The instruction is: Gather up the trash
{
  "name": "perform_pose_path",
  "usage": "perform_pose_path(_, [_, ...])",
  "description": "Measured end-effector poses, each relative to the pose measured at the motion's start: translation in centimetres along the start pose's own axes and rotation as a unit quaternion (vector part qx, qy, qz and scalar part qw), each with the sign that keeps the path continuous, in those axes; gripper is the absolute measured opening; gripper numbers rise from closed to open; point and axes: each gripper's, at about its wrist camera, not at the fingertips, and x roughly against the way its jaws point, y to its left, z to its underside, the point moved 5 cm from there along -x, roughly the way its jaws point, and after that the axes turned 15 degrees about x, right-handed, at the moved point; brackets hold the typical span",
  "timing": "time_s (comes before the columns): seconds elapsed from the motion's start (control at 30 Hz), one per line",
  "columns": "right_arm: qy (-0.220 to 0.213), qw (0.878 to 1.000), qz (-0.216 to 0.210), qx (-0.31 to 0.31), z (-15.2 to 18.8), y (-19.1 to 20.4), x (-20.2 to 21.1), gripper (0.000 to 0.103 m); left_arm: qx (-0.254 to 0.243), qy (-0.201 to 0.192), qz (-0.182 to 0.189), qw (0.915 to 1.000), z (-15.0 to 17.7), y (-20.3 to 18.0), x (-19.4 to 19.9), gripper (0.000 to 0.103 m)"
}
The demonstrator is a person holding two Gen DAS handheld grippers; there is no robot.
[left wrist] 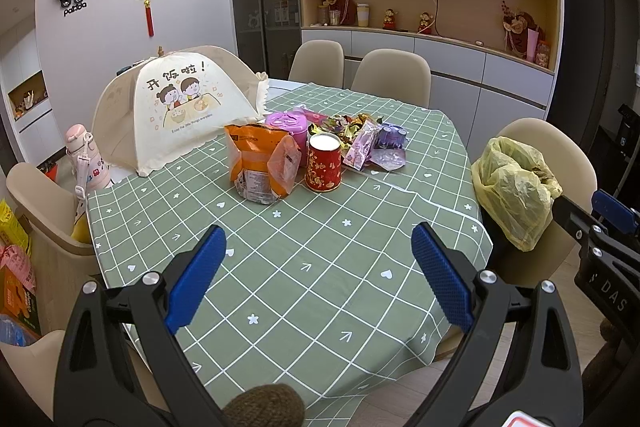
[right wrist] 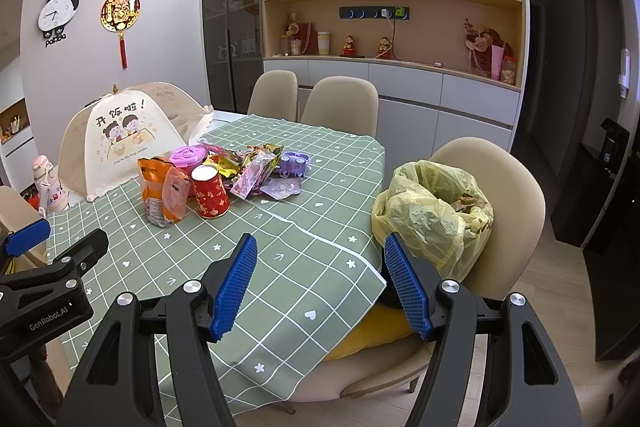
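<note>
A heap of trash lies mid-table: an orange snack bag [left wrist: 260, 163] [right wrist: 162, 189], a red paper cup [left wrist: 324, 163] [right wrist: 210, 193], a pink lid [left wrist: 286, 121] [right wrist: 185, 155], crumpled wrappers [left wrist: 360, 135] [right wrist: 256, 167] and a purple plastic piece [left wrist: 390, 139] [right wrist: 294, 163]. A yellow trash bag [left wrist: 514, 187] [right wrist: 434, 211] sits open on the chair at the right. My left gripper [left wrist: 318, 279] is open and empty above the near tablecloth. My right gripper [right wrist: 320, 283] is open and empty over the table's right edge, next to the bag.
A green checked tablecloth [left wrist: 304, 267] [right wrist: 280, 267] covers the table. A cream food cover [left wrist: 176, 107] [right wrist: 120, 139] stands at the back left, with a pink bottle [left wrist: 86, 159] beside it. Beige chairs [left wrist: 394, 75] [right wrist: 496, 187] ring the table. Boxes [left wrist: 16, 267] lie at the left.
</note>
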Motion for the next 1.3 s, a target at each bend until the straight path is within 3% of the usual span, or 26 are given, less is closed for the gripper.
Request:
perform_pose_path(1.03, [0.000, 1.000, 0.003, -0.005, -0.2, -1.2, -0.1, 0.063, 0.001, 0.000, 0.001, 1.0000, -0.2, -0.6, -0.1, 0.089])
perform_pose_path(1.3, [0.005, 1.000, 0.006, -0.008, -0.2, -1.6, -1.3, 0.063, 0.012, 0.015, 0.009, 0.9998, -0.6, -0.5, -2.0, 0.089])
